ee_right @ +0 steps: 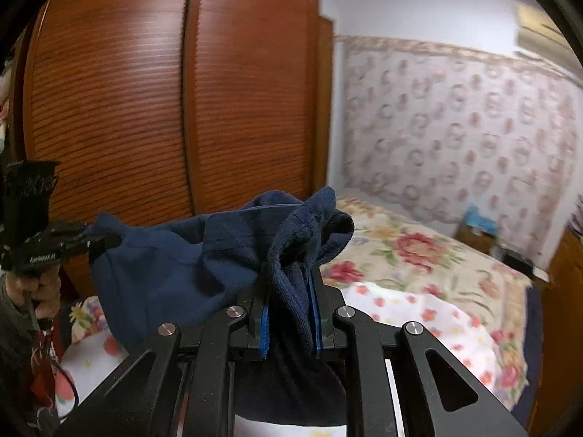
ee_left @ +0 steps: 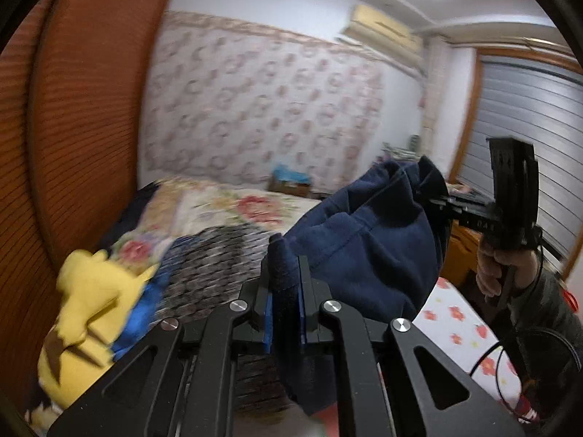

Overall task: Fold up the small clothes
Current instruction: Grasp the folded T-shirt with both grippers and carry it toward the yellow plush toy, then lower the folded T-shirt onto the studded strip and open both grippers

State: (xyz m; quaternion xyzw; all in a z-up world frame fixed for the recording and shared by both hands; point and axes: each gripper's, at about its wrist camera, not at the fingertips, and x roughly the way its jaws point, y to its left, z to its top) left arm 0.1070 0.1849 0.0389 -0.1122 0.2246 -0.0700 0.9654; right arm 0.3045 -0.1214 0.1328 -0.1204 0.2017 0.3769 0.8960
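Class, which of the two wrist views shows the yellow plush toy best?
The left wrist view: the yellow plush toy sits at its lower left, blurred, on the bed beside the left claw, which is clamped on the navy garment. The right wrist view shows none of it.

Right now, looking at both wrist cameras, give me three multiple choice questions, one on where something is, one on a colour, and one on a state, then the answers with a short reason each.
1. Where is the yellow plush toy?
A. Lower left of the left wrist view
B. On top of the wardrobe
C. Held in the right gripper

2. What colour is the garment?
A. Red
B. Navy blue
C. White

3. How is the garment held?
A. Lying flat on the bed
B. Pinched by one gripper only
C. Pinched by both grippers, lifted above the bed

Answers: 1 A, it lies there beside the patterned bedding. 2 B, dark blue fleece in both views. 3 C, the left gripper and right gripper each clamp cloth.
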